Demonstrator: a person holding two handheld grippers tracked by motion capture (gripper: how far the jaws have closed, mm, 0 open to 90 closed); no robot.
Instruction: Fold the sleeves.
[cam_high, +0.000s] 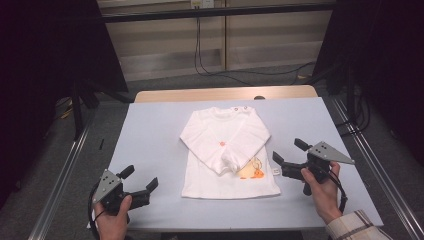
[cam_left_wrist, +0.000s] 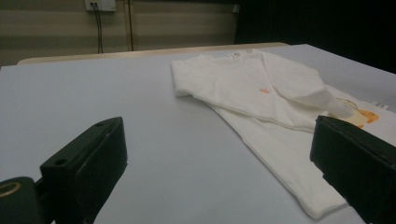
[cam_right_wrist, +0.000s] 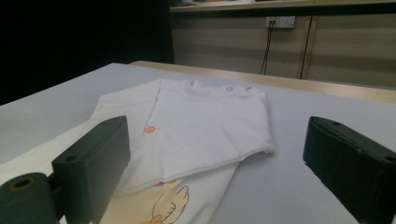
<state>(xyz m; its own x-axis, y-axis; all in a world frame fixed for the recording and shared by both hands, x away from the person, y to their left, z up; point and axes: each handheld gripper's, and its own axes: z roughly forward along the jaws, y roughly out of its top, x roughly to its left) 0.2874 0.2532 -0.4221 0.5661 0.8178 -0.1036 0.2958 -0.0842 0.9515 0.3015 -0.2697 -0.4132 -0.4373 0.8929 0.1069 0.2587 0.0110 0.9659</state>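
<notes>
Both grippers, left gripper (cam_high: 139, 179) and right gripper (cam_high: 288, 150), stood open and empty, flanking the white shirt (cam_high: 227, 150) lying between them. Soft, light, floppy cloth probably: best pinched at hem corners.

Lab-like recording room: black curtains (cam_high: 50, 45), metal frame rails (cam_high: 65, 170), wall socket (cam_high: 199, 4), bare grey worktable (cam_high: 150, 135).
</notes>
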